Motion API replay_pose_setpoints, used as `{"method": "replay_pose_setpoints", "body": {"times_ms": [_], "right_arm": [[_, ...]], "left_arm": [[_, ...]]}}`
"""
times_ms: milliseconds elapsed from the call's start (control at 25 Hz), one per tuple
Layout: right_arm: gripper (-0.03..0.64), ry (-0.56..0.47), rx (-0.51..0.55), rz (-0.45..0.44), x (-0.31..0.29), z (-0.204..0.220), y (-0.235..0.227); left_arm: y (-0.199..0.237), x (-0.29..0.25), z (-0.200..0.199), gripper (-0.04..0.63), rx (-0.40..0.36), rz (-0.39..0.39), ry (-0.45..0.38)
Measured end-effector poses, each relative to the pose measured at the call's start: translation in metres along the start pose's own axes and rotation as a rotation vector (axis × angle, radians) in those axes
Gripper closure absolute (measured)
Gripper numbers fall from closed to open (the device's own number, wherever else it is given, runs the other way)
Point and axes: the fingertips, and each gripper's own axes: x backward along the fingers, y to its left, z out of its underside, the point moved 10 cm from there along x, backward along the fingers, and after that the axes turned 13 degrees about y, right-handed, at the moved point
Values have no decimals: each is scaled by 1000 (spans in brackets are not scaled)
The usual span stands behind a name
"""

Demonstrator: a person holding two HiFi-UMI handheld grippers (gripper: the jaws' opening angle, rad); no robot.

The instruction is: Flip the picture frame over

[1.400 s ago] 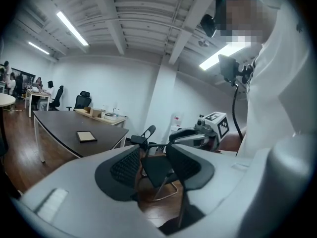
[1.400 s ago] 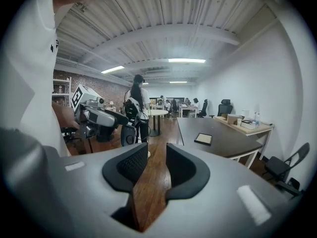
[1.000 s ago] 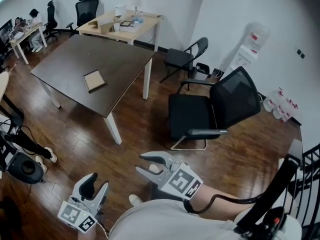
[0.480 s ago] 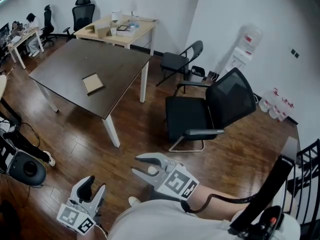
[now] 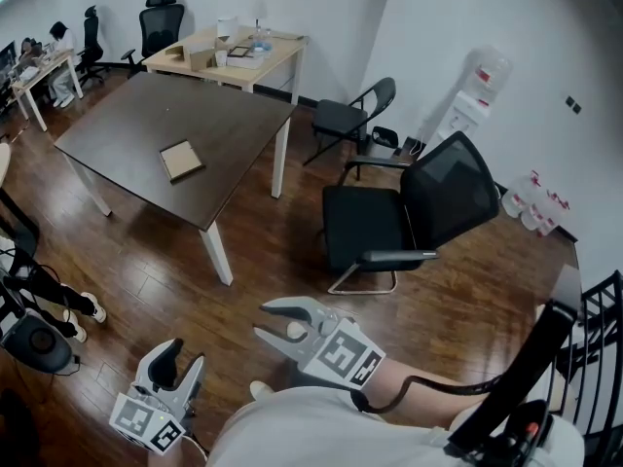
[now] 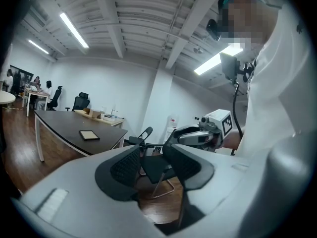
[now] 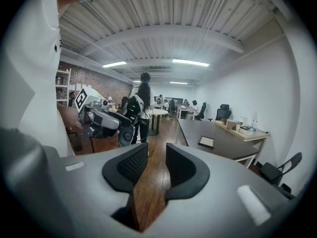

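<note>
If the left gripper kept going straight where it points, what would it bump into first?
Probably the black office chair, which shows right between the left gripper's open, empty jaws, though depth is hard to judge.

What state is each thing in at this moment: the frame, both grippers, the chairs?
picture frame: lying flat on the dark table, not held.
left gripper: open, empty.
right gripper: open, empty.
black office chair: unoccupied, standing off the table's corner.
folding chair: unfolded, unoccupied.
</note>
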Motion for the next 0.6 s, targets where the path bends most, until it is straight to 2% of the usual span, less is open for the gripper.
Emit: {"method": "replay_pose_setpoints", "body": {"times_ms": [600], "right_arm": [[500, 26, 24, -7, -13, -7, -2]], "left_arm": [[15, 1, 6, 403, 22, -13, 1]]}}
